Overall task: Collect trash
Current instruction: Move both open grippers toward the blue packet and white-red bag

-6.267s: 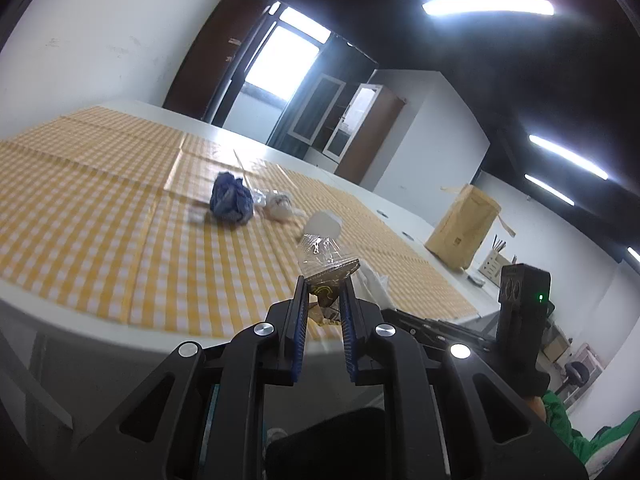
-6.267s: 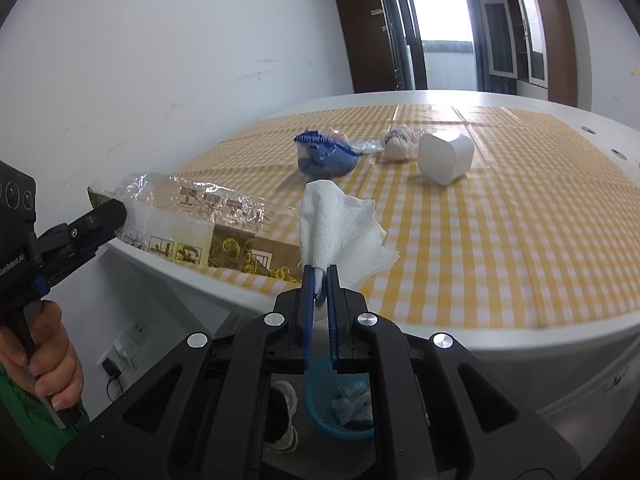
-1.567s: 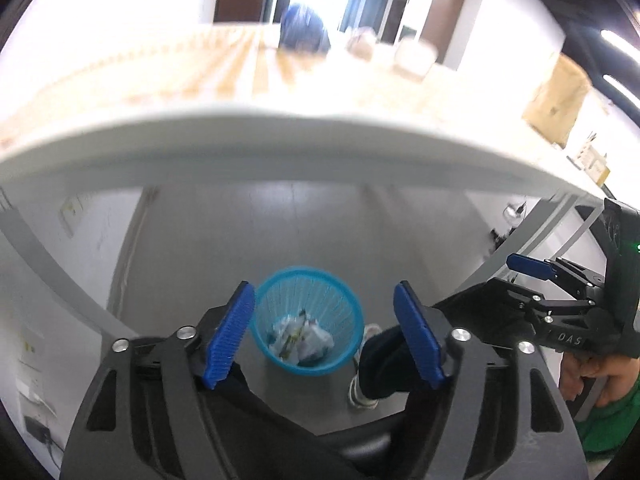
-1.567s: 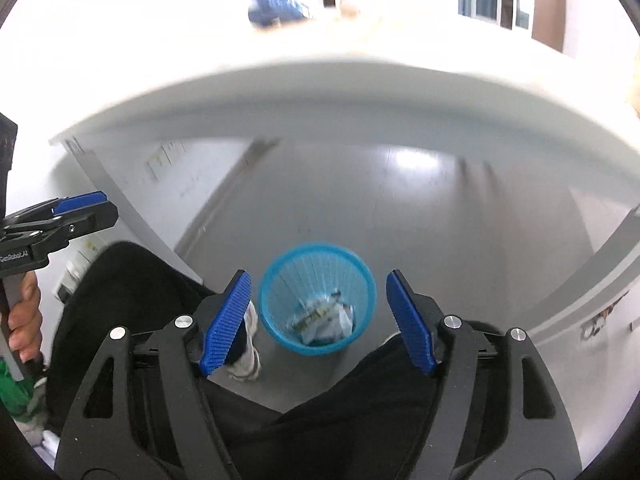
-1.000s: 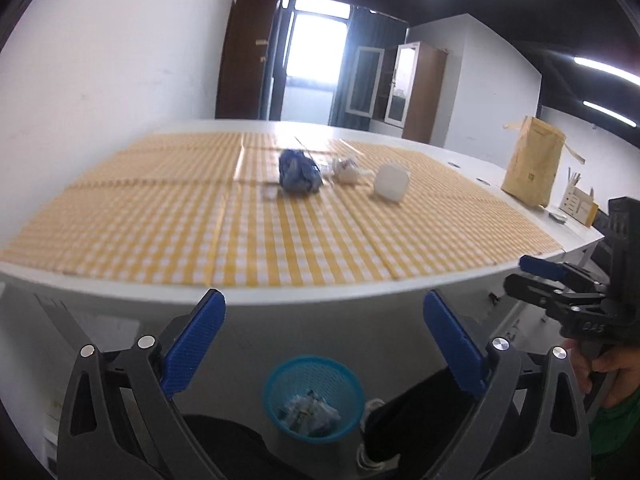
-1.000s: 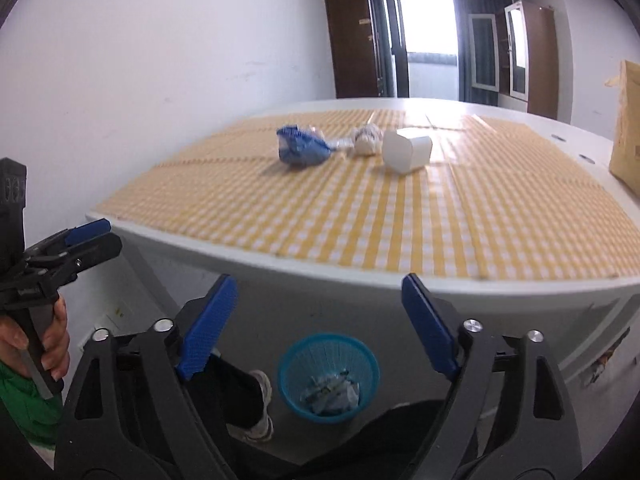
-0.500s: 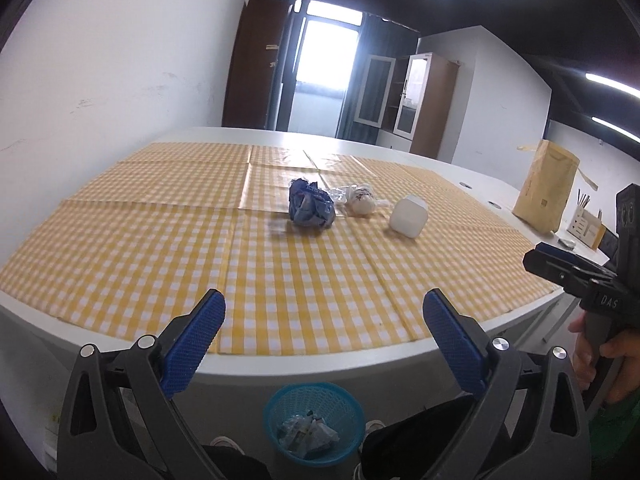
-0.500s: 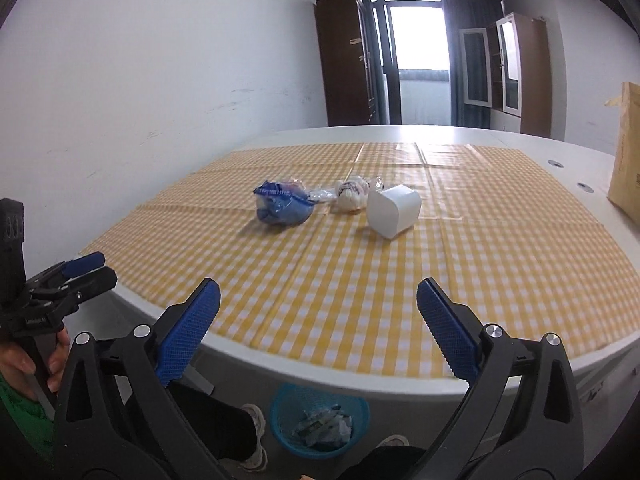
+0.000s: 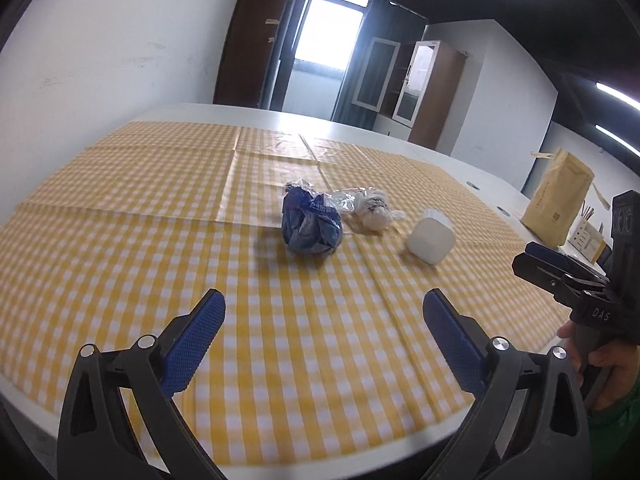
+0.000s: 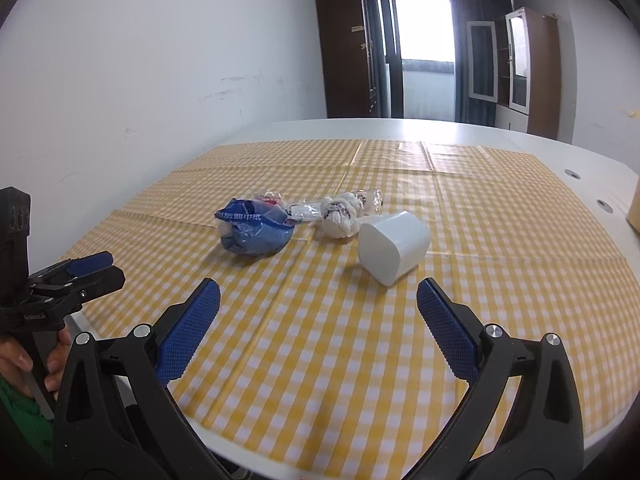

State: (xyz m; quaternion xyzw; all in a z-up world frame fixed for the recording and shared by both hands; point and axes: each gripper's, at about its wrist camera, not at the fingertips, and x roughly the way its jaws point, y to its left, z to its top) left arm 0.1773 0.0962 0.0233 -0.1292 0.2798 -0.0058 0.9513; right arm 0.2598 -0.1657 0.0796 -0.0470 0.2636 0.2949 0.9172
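Both grippers, the left gripper [image 9: 323, 322] and right gripper [image 10: 318, 306], hover with jaws spread wide and empty over the near edge of the checked tablecloth [image 10: 500, 224], back from the blue bin below the table, now out of view, where a plastic wrapper and a tissue were dropped. Right's jaws have just finished opening. Three pieces remain: a crumpled blue bag [image 10: 254, 230], a knotted white bag [image 10: 340, 216] just beside it, and a tipped white cup [image 10: 394, 252], whose contents cannot be seen.

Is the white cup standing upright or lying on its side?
On its side: the cup lies on the tablecloth, its round wall resting on the checks.
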